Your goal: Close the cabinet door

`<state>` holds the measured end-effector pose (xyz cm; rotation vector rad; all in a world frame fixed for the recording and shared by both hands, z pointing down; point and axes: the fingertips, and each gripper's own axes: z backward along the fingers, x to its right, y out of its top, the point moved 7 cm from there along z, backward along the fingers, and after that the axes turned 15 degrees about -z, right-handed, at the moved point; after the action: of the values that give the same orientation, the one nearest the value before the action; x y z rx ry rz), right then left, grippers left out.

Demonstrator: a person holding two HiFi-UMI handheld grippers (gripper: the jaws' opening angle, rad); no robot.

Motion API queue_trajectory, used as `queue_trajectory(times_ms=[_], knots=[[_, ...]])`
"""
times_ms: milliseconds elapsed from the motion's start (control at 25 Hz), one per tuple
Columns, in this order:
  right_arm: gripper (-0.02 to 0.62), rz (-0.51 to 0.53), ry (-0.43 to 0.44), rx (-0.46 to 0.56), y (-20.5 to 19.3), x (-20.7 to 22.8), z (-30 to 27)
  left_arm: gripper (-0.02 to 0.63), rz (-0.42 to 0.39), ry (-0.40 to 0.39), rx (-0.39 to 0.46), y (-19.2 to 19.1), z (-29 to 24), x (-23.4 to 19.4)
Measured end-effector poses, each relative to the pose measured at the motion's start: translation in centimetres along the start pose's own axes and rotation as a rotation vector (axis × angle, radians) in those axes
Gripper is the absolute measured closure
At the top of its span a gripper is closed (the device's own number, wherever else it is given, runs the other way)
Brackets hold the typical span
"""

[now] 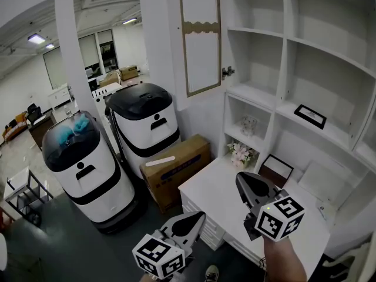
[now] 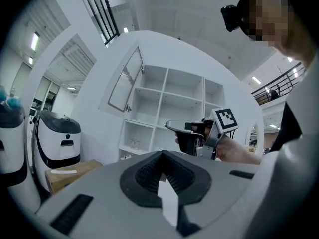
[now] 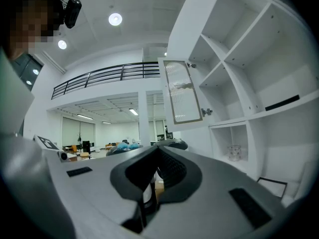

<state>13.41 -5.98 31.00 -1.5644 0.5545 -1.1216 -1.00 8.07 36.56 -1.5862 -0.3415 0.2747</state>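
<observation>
The cabinet door (image 1: 200,37), white with a ribbed glass panel in a tan frame, stands swung open at the top left of the white shelf unit (image 1: 282,63). It also shows in the left gripper view (image 2: 124,81) and the right gripper view (image 3: 182,91). My left gripper (image 1: 197,219) is low in the head view, shut and empty, well below the door. My right gripper (image 1: 245,180) hovers over the white desk, shut and empty, pointing toward the shelves. In the left gripper view, the right gripper (image 2: 174,127) is ahead of my left gripper (image 2: 162,156). My right gripper (image 3: 157,151) holds nothing.
Two white and black machines (image 1: 144,122) (image 1: 82,163) and a cardboard box (image 1: 176,166) stand left of the white desk (image 1: 217,192). Flowers (image 1: 241,153), a glass vase (image 1: 248,124) and picture frames (image 1: 310,116) (image 1: 276,169) sit in the shelves.
</observation>
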Motion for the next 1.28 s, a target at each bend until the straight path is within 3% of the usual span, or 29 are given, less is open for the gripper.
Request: queue_trajectory(times_ms=[1280], knots=[[0.591,-0.026,0.075,-0.016,2.9,7.9,-10.2,0.604,-0.007,0.059,-0.016,0.1,-9.9,-7.8]])
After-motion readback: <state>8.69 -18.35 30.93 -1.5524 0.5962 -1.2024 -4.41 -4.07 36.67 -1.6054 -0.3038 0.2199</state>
